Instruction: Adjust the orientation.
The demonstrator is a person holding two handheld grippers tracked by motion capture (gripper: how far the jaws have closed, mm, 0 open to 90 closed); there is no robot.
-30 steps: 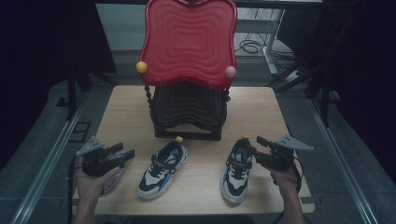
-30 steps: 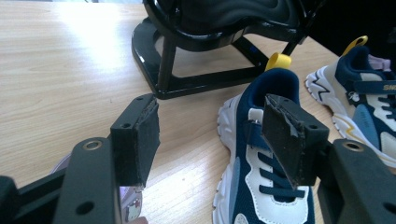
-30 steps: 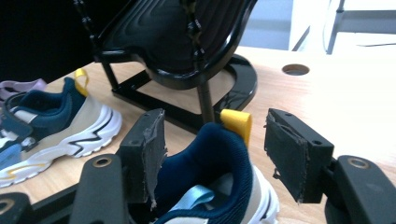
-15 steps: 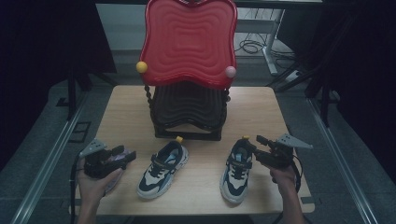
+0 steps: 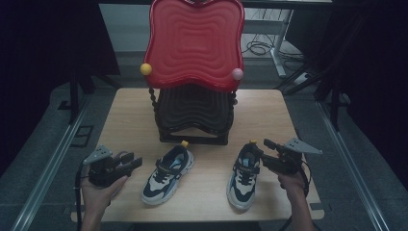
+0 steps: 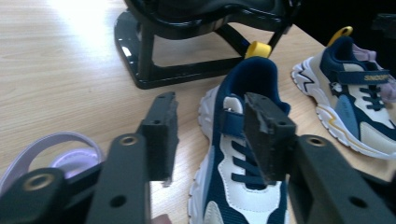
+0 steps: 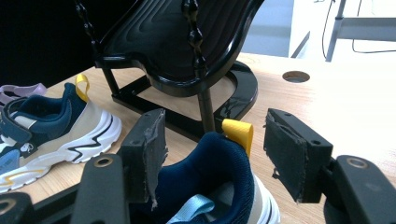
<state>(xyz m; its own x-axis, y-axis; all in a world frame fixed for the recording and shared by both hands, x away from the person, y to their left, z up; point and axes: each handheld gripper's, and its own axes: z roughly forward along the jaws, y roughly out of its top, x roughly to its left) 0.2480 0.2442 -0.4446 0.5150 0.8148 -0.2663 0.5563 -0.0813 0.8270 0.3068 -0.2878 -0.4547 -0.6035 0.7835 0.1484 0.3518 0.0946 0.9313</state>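
Two navy, white and beige sneakers with yellow heel tabs lie on the wooden table [image 5: 269,110]. My left gripper [image 5: 134,159] hovers left of the left sneaker [image 5: 168,175]. Its jaws have just been closing and stand partly open, with nothing pressed between the pads [image 6: 161,126]; the left sneaker [image 6: 233,196] lies just beyond them. My right gripper [image 5: 262,147] is open at the heel of the right sneaker [image 5: 244,180]. Its pads [image 7: 149,149] stand on either side of that heel [image 7: 219,163] without touching it.
A black stand with a tall red wavy panel [image 5: 195,43] occupies the middle of the table; its black base [image 5: 192,120] is just behind the sneakers. A lilac strap-like object [image 6: 60,149] lies under my left gripper. The table's front edge is near both hands.
The left gripper's jaws stand closer together than before. Both hands and both sneakers stay where they were.
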